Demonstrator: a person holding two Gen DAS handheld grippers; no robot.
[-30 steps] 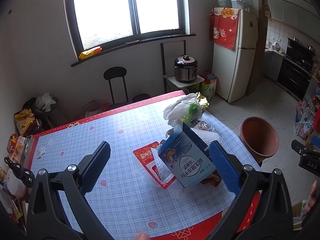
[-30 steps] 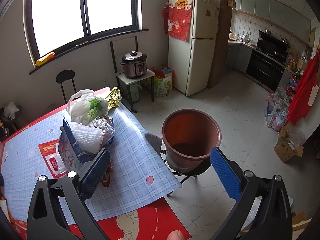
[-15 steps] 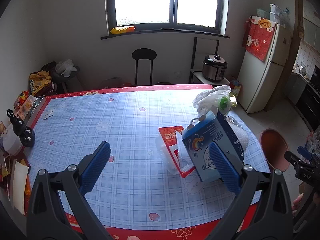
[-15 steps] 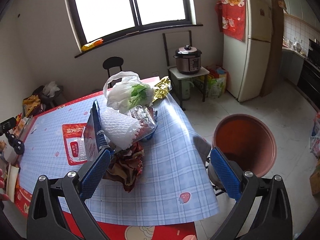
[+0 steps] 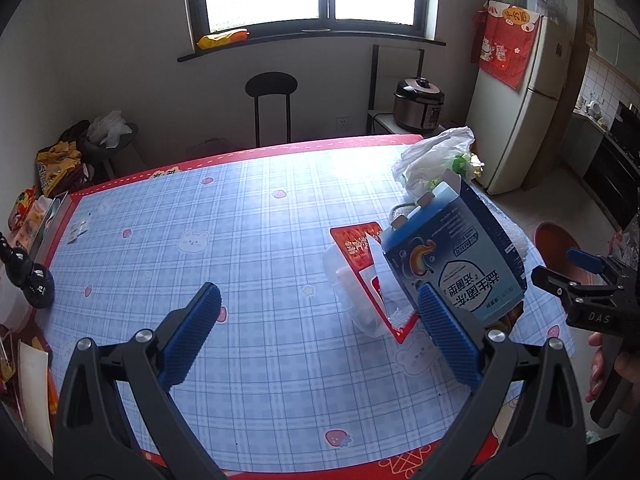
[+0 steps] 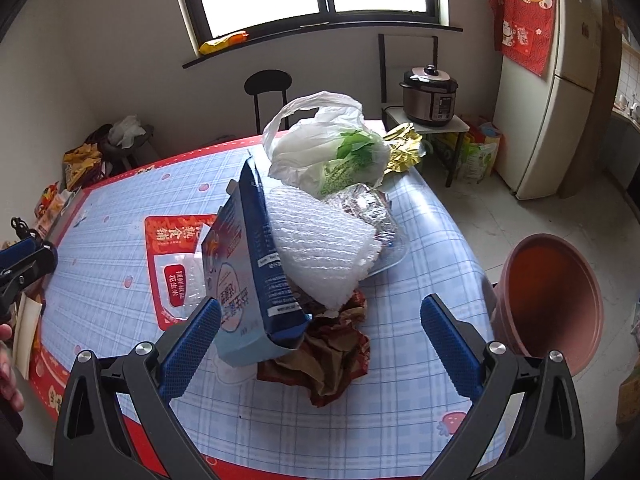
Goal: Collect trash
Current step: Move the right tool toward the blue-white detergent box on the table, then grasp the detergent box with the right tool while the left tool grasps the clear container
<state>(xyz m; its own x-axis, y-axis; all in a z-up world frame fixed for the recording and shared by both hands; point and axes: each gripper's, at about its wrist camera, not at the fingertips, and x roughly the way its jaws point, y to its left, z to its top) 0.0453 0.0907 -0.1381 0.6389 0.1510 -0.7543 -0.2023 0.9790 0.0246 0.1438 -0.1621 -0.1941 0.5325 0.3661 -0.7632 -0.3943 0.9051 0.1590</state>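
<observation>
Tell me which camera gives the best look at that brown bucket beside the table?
The right wrist view: the brown bucket shows nearly whole, its open mouth and inside visible next to the table's edge. In the left wrist view only a sliver of it peeks out behind the other gripper.

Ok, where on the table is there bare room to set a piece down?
The table is bare across its middle and left, between the black bottle at the left edge and the red pouch. It is crowded at the right end: blue carton, foam wrap, white bag, crumpled brown paper. Both grippers, left and right, are open.
</observation>
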